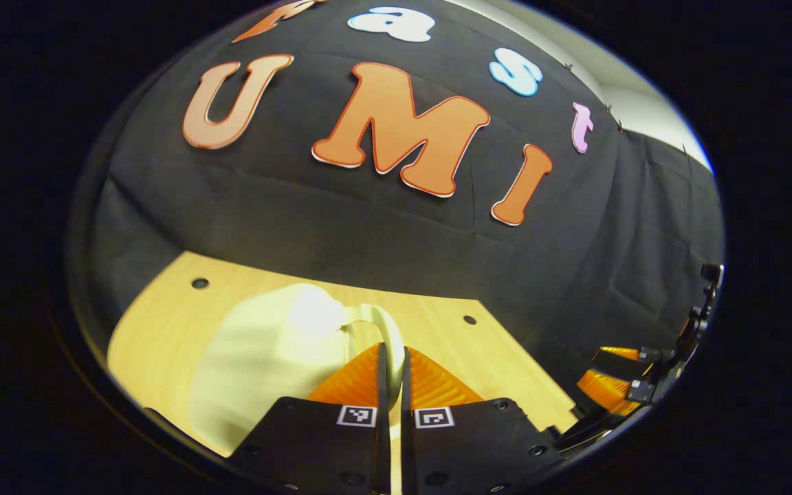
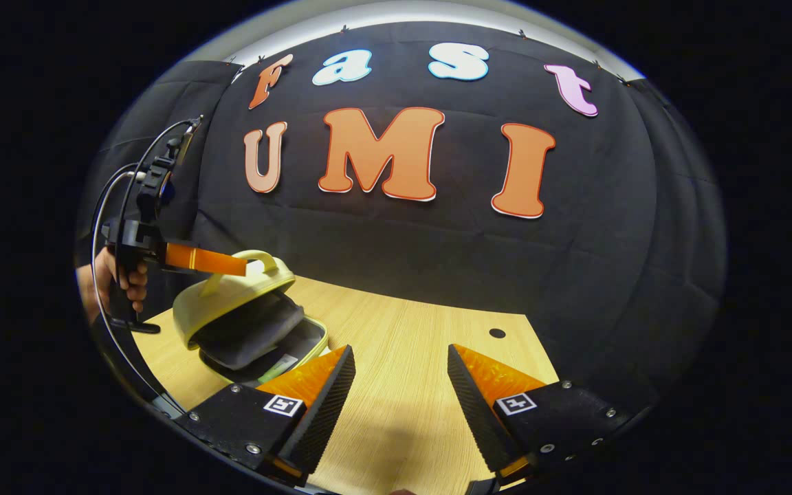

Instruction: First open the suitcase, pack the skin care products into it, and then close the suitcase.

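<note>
- The pale yellow suitcase (image 2: 245,313) sits on the light wooden desk (image 2: 410,357), toward its left part as the right gripper view shows it, in front of the black booth wall.
- Its lid (image 2: 231,299) is raised partway and tilted, so the case gapes toward the right tool; dark grey lining (image 2: 248,330) shows under the lid, and something pale lies in the lower shell, too small to identify.
- The left tool (image 2: 241,265) reaches in from the left and its fingers are pressed together on the curved handle (image 2: 262,258) on top of the lid; a hand (image 2: 128,278) grips that tool's body at the far left.
- In the left gripper view, the left tool (image 1: 392,364) has its two fingers nearly touching, with the thin pale handle (image 1: 386,326) arching up between their tips; the suitcase lid (image 1: 265,357) lies just beyond and to the left of the fingertips, blurred and glaring.
- The right tool (image 2: 399,361) is spread wide with only bare desk between its fingers; it holds nothing.
- The suitcase lies just left of the right tool's left finger, near it, though I cannot tell whether they touch.
- The right tool (image 1: 612,375) also appears at the right edge of the left gripper view, well apart from the suitcase.
- A small round hole (image 2: 497,333) marks the desk beyond the right tool.
</note>
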The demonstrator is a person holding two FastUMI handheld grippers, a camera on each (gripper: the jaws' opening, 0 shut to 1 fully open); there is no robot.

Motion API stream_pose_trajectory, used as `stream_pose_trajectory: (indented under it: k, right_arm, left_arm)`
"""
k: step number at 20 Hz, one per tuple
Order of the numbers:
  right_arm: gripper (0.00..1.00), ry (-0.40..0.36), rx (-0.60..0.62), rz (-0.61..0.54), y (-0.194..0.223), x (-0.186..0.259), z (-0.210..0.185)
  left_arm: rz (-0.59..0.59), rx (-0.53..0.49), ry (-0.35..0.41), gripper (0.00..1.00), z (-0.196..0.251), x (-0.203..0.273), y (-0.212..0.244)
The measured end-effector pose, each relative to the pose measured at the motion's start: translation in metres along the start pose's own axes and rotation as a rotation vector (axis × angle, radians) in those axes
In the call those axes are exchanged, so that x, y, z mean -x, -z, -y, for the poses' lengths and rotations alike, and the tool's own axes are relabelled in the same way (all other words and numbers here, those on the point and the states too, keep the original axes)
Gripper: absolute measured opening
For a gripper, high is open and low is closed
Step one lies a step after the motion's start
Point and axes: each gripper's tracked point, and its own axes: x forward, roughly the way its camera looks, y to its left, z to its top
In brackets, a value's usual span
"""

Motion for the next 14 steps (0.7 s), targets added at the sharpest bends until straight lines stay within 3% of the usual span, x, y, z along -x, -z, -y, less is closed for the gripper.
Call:
stream_pose_trajectory:
  k: [2,5,8,10,11,12,14]
  right_arm:
    - [0.87,-0.012,-0.002,-0.010,0.006,-0.001,0.003]
    - [0.87,-0.030,0.004,-0.016,0.013,0.001,0.007]
    - [0.87,-0.050,0.009,-0.014,0.012,0.001,0.010]
    - [0.87,-0.058,0.021,-0.004,0.008,0.000,0.014]
    - [0.87,-0.062,0.029,0.000,0.007,-0.002,0.015]
    - [0.87,-0.066,0.033,0.006,0.004,-0.002,0.016]
    - [0.87,-0.076,0.036,0.021,-0.003,-0.005,0.017]
  left_arm:
    - [-0.018,0.026,0.008,0.06,0.007,-0.013,0.020]
    - [-0.043,-0.018,-0.013,0.07,0.020,-0.023,0.040]
    - [-0.067,-0.004,0.017,0.18,0.042,-0.042,0.054]
    - [-0.045,-0.009,0.019,0.13,0.048,-0.042,0.052]
    - [-0.047,-0.021,0.010,0.05,0.049,-0.040,0.052]
    - [-0.043,-0.030,0.007,0.13,0.052,-0.041,0.052]
    - [-0.026,-0.041,0.007,0.15,0.061,-0.034,0.045]
